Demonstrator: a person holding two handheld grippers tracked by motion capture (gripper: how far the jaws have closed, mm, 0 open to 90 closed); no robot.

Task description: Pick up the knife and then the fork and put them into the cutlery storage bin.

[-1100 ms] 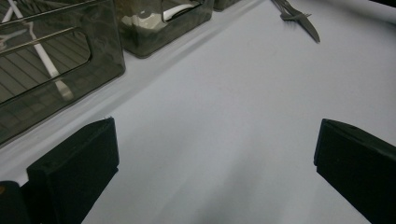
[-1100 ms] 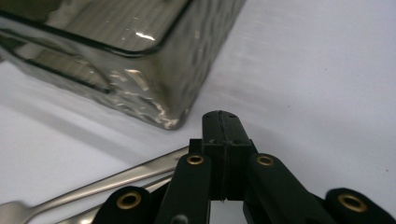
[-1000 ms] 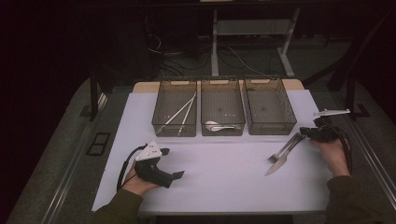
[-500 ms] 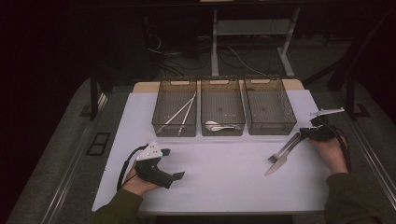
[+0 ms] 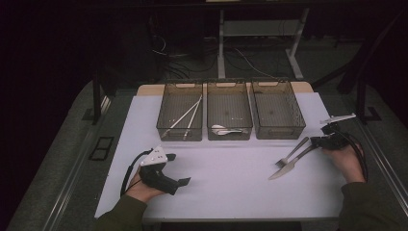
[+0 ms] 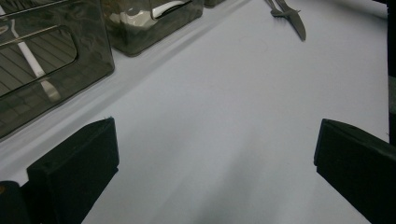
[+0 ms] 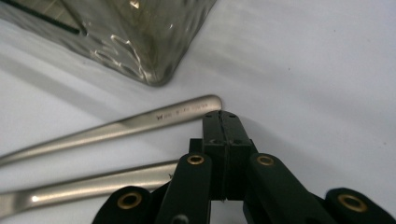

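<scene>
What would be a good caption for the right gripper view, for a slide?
Shut right tool resting on the white table beside two metal cutlery handles, near a corner of a clear bin.

Three bins in a row as the landmark, middle bin (image 5: pixel 229 116) at the centre. Toward the person from that row: wide bare white table (image 5: pixel 226 168), open for passage. To the right there, a fork (image 5: pixel 291 152) and knife (image 5: pixel 290 165) lying side by side across the way. Between neighbouring bins: hardly a gap, walls nearly touching.
</scene>
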